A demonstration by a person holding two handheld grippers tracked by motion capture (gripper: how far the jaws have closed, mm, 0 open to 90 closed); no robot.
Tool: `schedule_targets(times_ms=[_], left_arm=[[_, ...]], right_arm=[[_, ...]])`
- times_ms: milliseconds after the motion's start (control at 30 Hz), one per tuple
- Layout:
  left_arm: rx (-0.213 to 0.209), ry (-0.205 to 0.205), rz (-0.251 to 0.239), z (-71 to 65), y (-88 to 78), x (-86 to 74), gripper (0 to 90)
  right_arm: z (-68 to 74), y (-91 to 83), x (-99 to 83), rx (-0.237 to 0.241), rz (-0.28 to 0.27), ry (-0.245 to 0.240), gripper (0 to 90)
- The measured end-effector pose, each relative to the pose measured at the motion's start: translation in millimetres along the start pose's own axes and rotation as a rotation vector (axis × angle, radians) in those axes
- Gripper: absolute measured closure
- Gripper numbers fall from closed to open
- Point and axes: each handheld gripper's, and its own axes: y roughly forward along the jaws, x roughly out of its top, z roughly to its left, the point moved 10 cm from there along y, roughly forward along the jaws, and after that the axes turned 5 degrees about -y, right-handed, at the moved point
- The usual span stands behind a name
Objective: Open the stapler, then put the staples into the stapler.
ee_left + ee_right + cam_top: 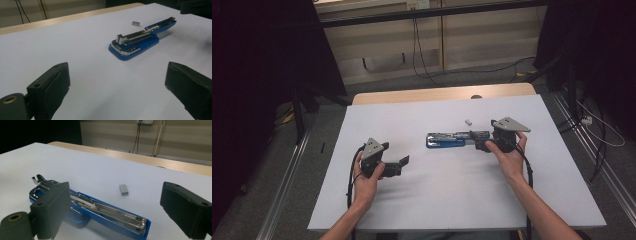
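White sheeting covers the table (377, 205), a plain ground for small parts. Near its middle lies the blue stapler (135, 41), top arm swung back so the metal staple channel lies exposed, likely ready for loading. The right gripper (479, 139) hovers at the stapler's open end, jaws spread wide and holding nothing. The left gripper (402, 165) waits well apart, equally wide and empty. Just beyond the stapler rests a small grey block of staples (123, 189), within easy reach.
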Motion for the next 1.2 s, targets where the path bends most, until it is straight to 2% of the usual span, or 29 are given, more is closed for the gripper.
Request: schedule_targets(times_ms=[133, 433, 633, 700, 833, 1033, 1200], left_arm=[[0.004, -0.024, -0.033, -0.8, -13.6, -4.2, 5.7], [0.029, -0.043, -0.063, 0.3, -35.8, -12.2, 5.5], [0.018, -0.02, -0.049, -6.6, -46.0, -18.4, 5.4], [0.02, -0.017, -0.045, -6.9, -50.1, -20.5, 5.3], [0.018, -0.038, -0.03, -7.0, -56.4, -27.9, 5.3], [0.024, -0.043, -0.025, -6.2, -66.6, -33.0, 5.2], [0.055, -0.066, -0.035, -1.7, -77.2, -36.2, 4.5]], right_arm=[[0.4, -1.0, 1.1, 0.003, -0.004, -0.001, 9.6], [2.3, -1.9, 1.3, 0.011, -0.002, -0.008, 10.1], [0.5, -3.8, 3.9, 0.004, 0.004, -0.033, 10.5], [1.2, -2.4, 4.3, 0.026, 0.019, -0.024, 10.5], [2.4, 2.7, 8.2, 0.047, 0.026, -0.027, 9.9], [7.9, 14.8, 10.6, 0.076, 0.048, -0.043, 9.6], [11.5, 23.1, 14.5, 0.111, 0.051, -0.04, 10.7]])
